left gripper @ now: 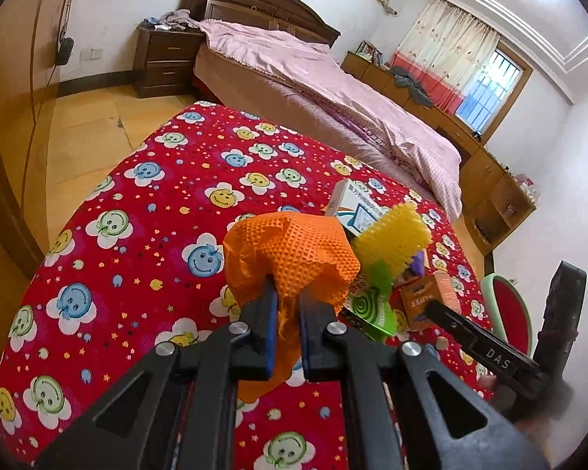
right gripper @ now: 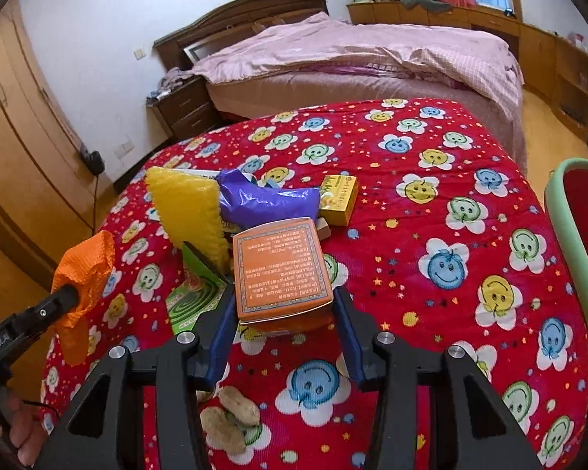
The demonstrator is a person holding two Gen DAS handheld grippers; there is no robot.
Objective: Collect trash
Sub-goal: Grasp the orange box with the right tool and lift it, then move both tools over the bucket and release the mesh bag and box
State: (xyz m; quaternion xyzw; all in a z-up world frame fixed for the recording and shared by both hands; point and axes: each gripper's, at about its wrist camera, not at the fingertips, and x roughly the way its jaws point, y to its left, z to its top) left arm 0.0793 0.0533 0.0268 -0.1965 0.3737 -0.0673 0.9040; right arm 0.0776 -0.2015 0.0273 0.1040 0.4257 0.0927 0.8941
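My left gripper (left gripper: 286, 305) is shut on an orange textured bag (left gripper: 294, 250) and holds it above the red smiley-face tablecloth (left gripper: 145, 203); the bag also shows in the right wrist view (right gripper: 84, 270). My right gripper (right gripper: 284, 325) is open, its blue pads either side of an orange box (right gripper: 280, 270) without touching it. Behind the box lie a yellow ribbed sheet (right gripper: 188, 207), a purple bag (right gripper: 262, 199), a green spiral-print pack (right gripper: 194, 293) and a small yellow box (right gripper: 339, 197). A white-blue box (left gripper: 352, 205) shows in the left wrist view.
Two peanut shells (right gripper: 231, 419) lie on the cloth below my right gripper. A red chair with a green rim (right gripper: 580, 258) stands at the right. A bed with pink covers (right gripper: 352, 55), a nightstand (right gripper: 180, 109) and wardrobes (right gripper: 15, 137) stand behind.
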